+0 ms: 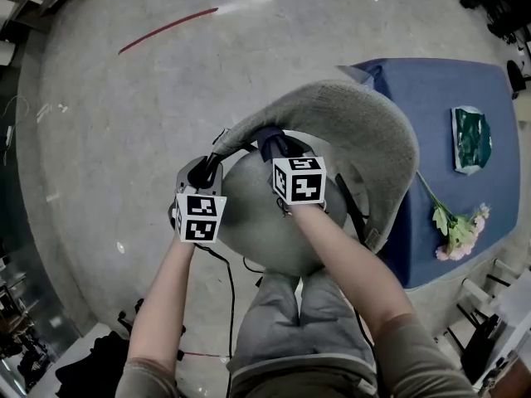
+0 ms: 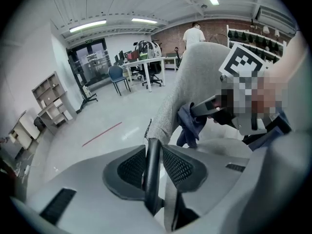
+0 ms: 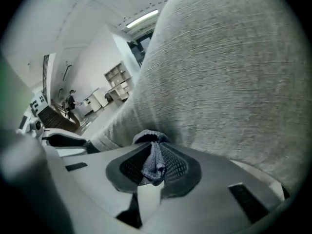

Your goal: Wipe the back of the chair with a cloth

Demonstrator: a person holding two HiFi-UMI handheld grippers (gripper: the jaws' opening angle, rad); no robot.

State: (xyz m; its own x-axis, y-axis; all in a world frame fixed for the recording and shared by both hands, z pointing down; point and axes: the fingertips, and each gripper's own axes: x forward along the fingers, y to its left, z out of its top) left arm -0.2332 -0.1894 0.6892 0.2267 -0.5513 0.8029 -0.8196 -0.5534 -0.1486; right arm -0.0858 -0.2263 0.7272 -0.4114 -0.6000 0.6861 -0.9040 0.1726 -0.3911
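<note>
A chair with a grey fabric back (image 1: 357, 123) stands below me, its seat (image 1: 257, 222) towards my legs. My right gripper (image 1: 274, 146) is shut on a dark blue-grey cloth (image 1: 267, 137) and holds it against the inner face of the back near its top edge. In the right gripper view the cloth (image 3: 153, 160) bunches between the jaws of the right gripper (image 3: 155, 152), with the chair back (image 3: 229, 72) filling the frame. My left gripper (image 1: 211, 162) is at the back's left end. Its jaws (image 2: 152, 143) are shut on a thin black bar (image 2: 148, 174) of the chair.
A blue-covered table (image 1: 448, 98) stands right behind the chair, with a green packet (image 1: 471, 139) and pink flowers (image 1: 456, 226) on it. A red line (image 1: 166, 27) marks the concrete floor. A black cable (image 1: 231, 297) hangs by my legs. Desks and office chairs (image 2: 141, 67) and a person (image 2: 195, 33) are far off.
</note>
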